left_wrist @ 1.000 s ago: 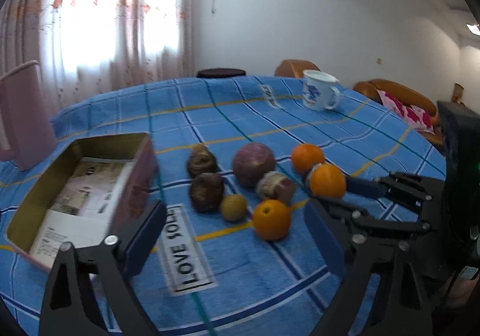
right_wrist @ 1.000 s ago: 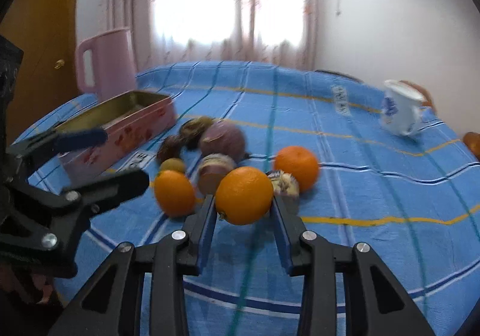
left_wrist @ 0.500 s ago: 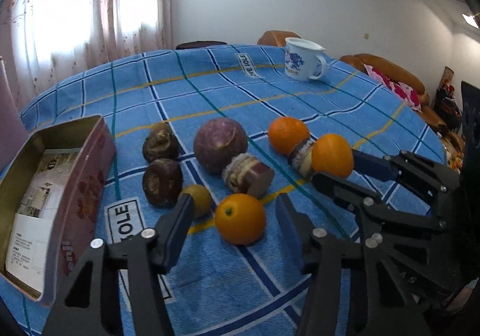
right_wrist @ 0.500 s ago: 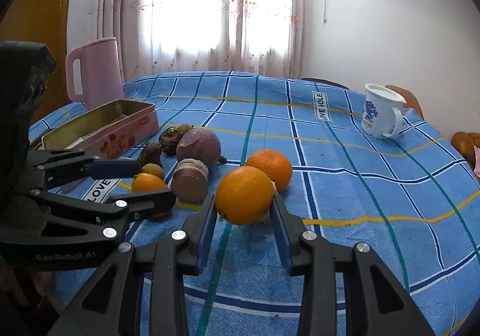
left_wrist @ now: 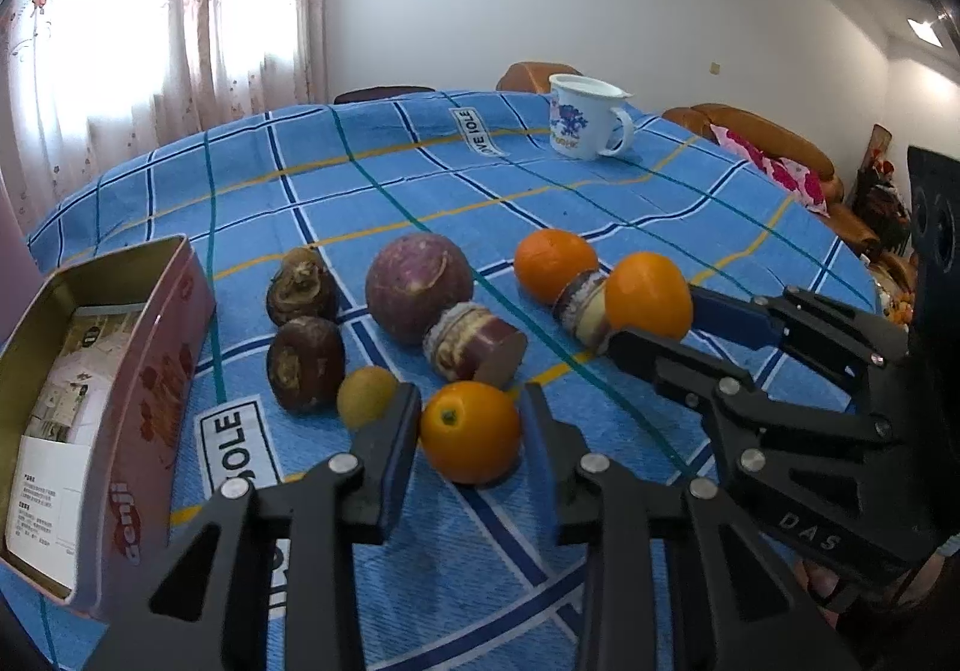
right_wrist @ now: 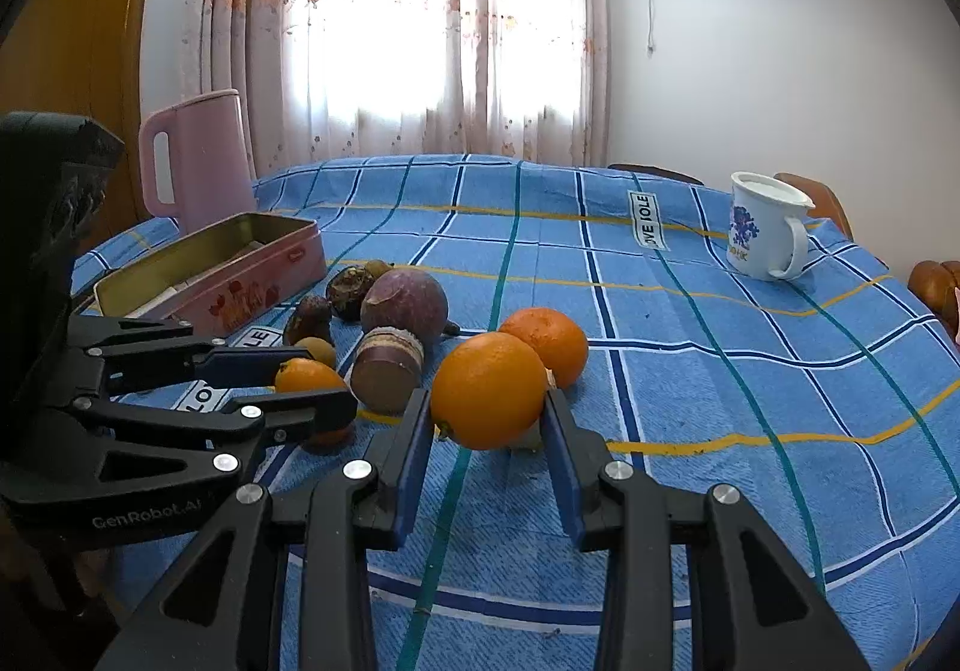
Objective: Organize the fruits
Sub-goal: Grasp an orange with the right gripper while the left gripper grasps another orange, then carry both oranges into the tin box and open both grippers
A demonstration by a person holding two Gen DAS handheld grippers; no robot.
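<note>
The jaws of my left gripper (left_wrist: 470, 394) are closing, and their pads touch both sides of an orange (left_wrist: 470, 431) that rests on the blue checked cloth (left_wrist: 384, 179). To its right, my right gripper (right_wrist: 487, 402) is shut on a second orange (right_wrist: 487, 389), close above the cloth. A third orange (right_wrist: 549, 344) lies just behind that one. A purple round fruit (left_wrist: 418, 287), two cut brown-red pieces (left_wrist: 474, 350), two dark brown fruits (left_wrist: 306, 362) and a small yellow-green fruit (left_wrist: 366, 404) lie in a cluster beyond the left gripper.
An open pink tin (left_wrist: 150, 401) with paper inside stands at the left table edge, close to the fruit. A pink jug (right_wrist: 198, 161) is behind it. A white mug (left_wrist: 579, 116) stands far back right. Sofa and curtains lie beyond the table.
My left gripper moved forward and down around the near orange, and its jaws came together from wide apart onto it. The right gripper kept its orange and hardly moved.
</note>
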